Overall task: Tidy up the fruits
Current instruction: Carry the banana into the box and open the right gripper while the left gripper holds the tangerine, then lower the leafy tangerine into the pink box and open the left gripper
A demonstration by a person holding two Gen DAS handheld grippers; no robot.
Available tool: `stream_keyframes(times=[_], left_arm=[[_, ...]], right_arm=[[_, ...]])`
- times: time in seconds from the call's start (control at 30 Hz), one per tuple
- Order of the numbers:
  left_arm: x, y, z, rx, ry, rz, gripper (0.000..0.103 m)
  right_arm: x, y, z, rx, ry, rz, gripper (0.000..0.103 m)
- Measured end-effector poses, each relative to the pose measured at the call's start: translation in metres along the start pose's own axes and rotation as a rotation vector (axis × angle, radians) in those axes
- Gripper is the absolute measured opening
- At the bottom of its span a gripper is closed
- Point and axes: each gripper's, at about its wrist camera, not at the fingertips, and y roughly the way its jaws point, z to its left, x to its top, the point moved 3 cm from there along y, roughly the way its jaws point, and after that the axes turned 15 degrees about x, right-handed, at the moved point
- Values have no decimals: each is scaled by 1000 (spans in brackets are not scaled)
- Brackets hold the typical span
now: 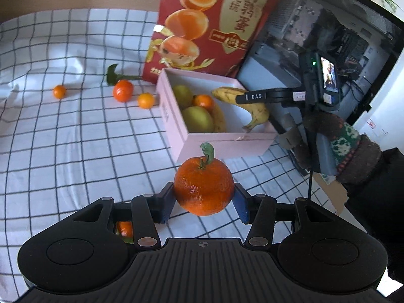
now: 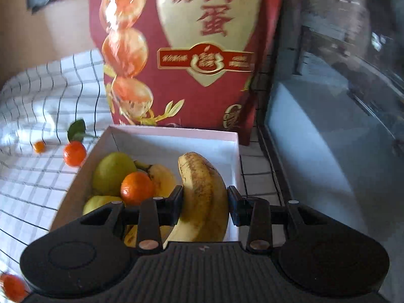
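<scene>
Home table: checked cloth [image 1: 63,139], fruit.

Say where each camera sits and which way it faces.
Left wrist: on the left gripper, angled down over its held orange toward the box; the sleeve shows.
Right wrist: on the right gripper, angled down over its held banana into the box.
Shared: box, banana, red bag, checked cloth.

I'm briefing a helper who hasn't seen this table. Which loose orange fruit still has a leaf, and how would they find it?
Start at the tall red gift bag behind the pink box. Left of the box, three orange fruits lie on the checked cloth. Take the middle, largest one, the leafy mandarin; its smaller neighbours have no leaf.
</scene>
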Motion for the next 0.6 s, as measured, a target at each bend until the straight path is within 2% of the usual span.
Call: stream_keyframes(times=[0.27, 0.37, 0.47, 0.6], left_arm=[[-8, 8, 23, 27, -77, 43, 54], [-10, 11, 27, 22, -86, 59, 54], [-9, 14, 30, 21, -87, 69, 54], [-7, 20, 33, 16, -87, 76, 54]], right_arm=[[0, 32, 1, -16, -160, 47, 36], [0, 43, -4, 3, -114, 60, 36], [-5, 47, -6, 81, -45, 81, 37], [-4, 45, -11, 109, -7, 81, 38]])
